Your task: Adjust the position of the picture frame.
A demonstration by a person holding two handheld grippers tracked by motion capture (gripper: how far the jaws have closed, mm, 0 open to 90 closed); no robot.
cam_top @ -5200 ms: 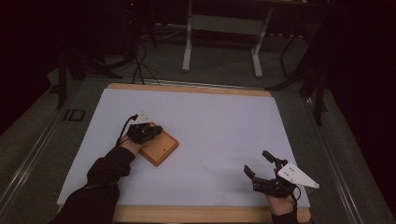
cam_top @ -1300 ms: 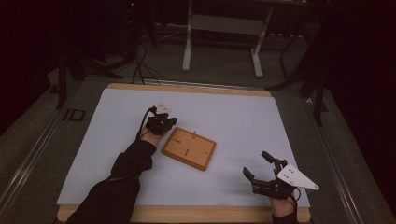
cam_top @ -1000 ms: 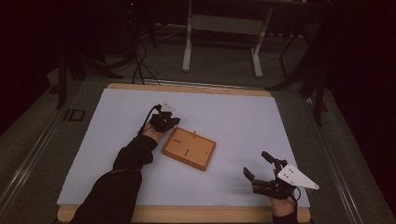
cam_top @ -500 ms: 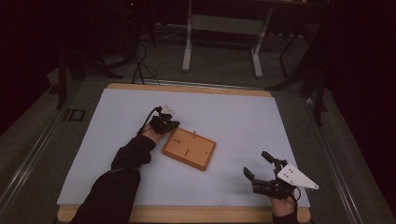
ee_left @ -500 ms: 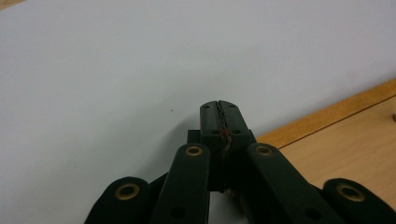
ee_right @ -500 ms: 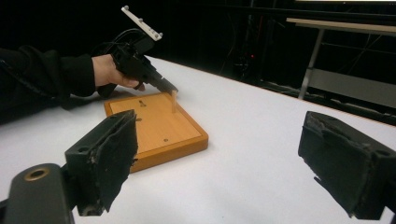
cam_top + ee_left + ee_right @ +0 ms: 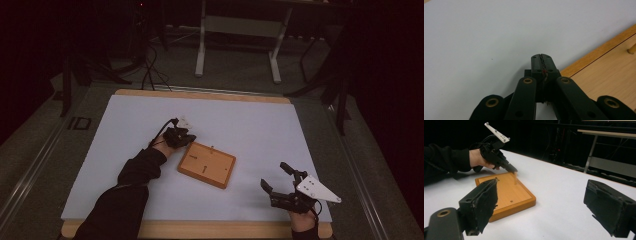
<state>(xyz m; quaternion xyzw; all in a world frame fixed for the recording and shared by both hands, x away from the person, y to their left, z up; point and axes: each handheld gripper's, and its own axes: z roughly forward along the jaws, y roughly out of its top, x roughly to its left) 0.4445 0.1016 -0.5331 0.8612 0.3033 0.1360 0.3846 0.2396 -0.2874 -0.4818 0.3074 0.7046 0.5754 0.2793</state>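
Nearest the person, the right gripper point(image 7: 280, 185) is idling with jaws wide and empty, while mid-table the stiff, light-looking wooden board point(image 7: 206, 164), best pinched at 1 raised edge, is lying beside the closed left gripper point(image 7: 187, 140).

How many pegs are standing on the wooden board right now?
1 that I can make out: a small peg upright near the board's far edge, by the left claw. Others may be too small to see.

In the left gripper view the wooden board point(image 7: 609, 72) is cut off at the right edge, its peg point(image 7: 631, 50) half shown.
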